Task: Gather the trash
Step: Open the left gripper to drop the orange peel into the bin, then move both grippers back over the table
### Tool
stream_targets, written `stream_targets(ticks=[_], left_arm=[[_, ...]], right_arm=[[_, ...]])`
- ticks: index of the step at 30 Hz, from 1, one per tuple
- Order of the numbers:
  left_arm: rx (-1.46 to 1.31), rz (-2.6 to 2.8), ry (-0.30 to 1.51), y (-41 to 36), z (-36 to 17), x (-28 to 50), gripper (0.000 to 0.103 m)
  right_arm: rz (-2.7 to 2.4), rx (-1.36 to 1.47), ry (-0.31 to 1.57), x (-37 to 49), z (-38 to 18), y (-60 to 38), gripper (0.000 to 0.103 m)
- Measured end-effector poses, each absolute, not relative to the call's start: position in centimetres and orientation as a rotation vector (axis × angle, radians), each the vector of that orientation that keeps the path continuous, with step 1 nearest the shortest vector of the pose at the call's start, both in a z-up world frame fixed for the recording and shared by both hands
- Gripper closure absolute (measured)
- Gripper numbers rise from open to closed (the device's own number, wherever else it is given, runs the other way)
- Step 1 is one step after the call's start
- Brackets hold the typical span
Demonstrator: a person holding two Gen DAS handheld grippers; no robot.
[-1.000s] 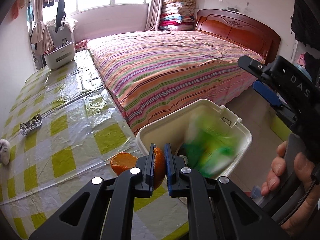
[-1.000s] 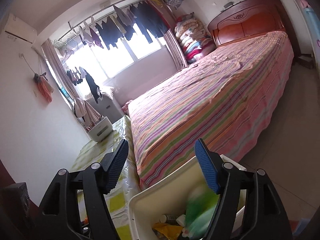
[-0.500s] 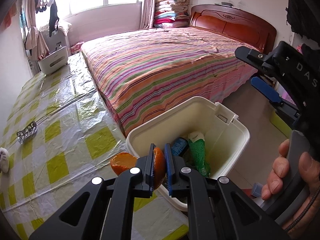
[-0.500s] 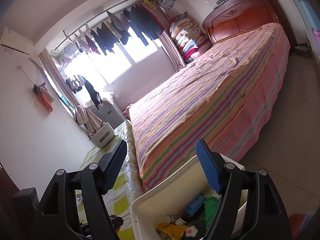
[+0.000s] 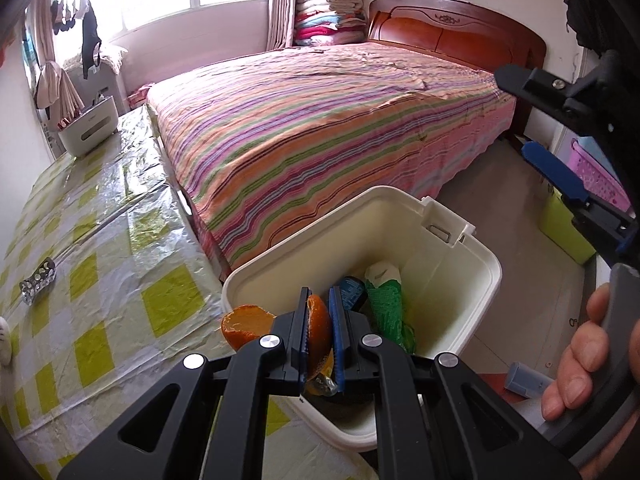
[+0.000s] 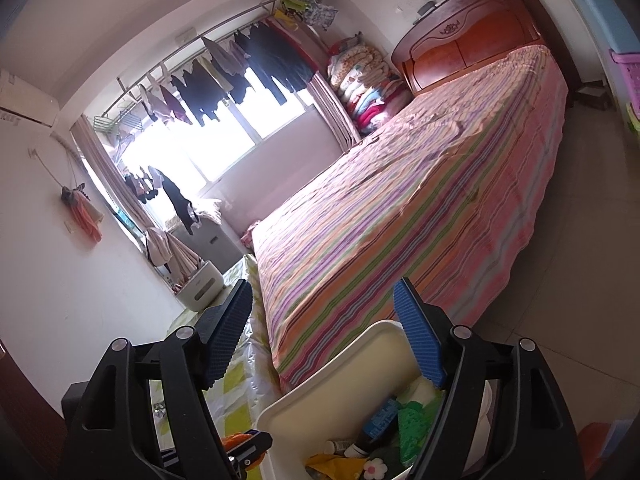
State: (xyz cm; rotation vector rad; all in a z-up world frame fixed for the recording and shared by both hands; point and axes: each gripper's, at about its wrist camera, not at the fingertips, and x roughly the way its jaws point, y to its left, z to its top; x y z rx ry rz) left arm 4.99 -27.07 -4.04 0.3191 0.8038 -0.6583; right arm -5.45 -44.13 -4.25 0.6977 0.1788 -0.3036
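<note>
My left gripper (image 5: pixel 319 296) is shut on a piece of orange peel (image 5: pixel 318 328), held over the near rim of the white trash bin (image 5: pixel 460 276). A curl of that peel (image 5: pixel 246 322) sticks out to the left of the fingers. Inside the bin lie a green packet (image 5: pixel 386 300), a dark blue wrapper and other scraps. My right gripper (image 6: pixel 322 286) hangs open above the bin (image 6: pixel 360 332) with nothing between its blue pads. It shows at the right of the left wrist view, held by a person's hand (image 5: pixel 580 360).
The bin stands against the edge of a table with a yellow-checked plastic cloth (image 5: pixel 100 240). A striped bed (image 5: pixel 320 120) lies just behind. On the table are a clear studded object (image 5: pixel 38 280) and a white holder (image 5: pixel 88 128). A green tub (image 5: pixel 560 224) stands on the floor.
The green packet, blurred in mid-fall a second ago, now lies still in the bin. My left gripper has carried the peel closer over the bin's rim.
</note>
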Motion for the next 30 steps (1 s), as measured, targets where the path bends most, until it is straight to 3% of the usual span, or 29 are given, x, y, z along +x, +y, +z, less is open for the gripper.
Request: stream_targets(ticks=[13,14,15,16,18,24,30], left_arm=[[0.329,-0.667,0.901,-28.2,-5.3,6.0,0.090],[0.330,-0.667,0.907,-28.2,-5.4,6.0,0.087],[0.330,-0.664,0.905,-28.1,-5.3,6.0,0.073],[0.331,-0.655,0.889,-27.9,-5.2,5.9,0.045],[0.323,-0.635,0.834,-27.5,-4.6,5.5,0.025],[0.318,-0.617,0.693,-25.8,-2.5,4.8,0.023],[0.263,-0.534,0.699,-22.2,-1.9,6.7,0.023]], right_arm=[[-0.307,0.705,0.196,-5.0,-4.6,-43.9,0.029],[-0.306,0.704,0.198,-5.0,-4.6,-43.8,0.029],[-0.305,0.701,0.199,-4.9,-4.6,-43.8,0.029],[-0.305,0.699,0.200,-4.8,-4.6,-43.7,0.029],[-0.304,0.695,0.202,-4.7,-4.5,-43.6,0.029],[-0.300,0.691,0.209,-4.5,-4.4,-43.4,0.029],[-0.264,0.668,0.228,-3.3,-4.1,-42.3,0.029]])
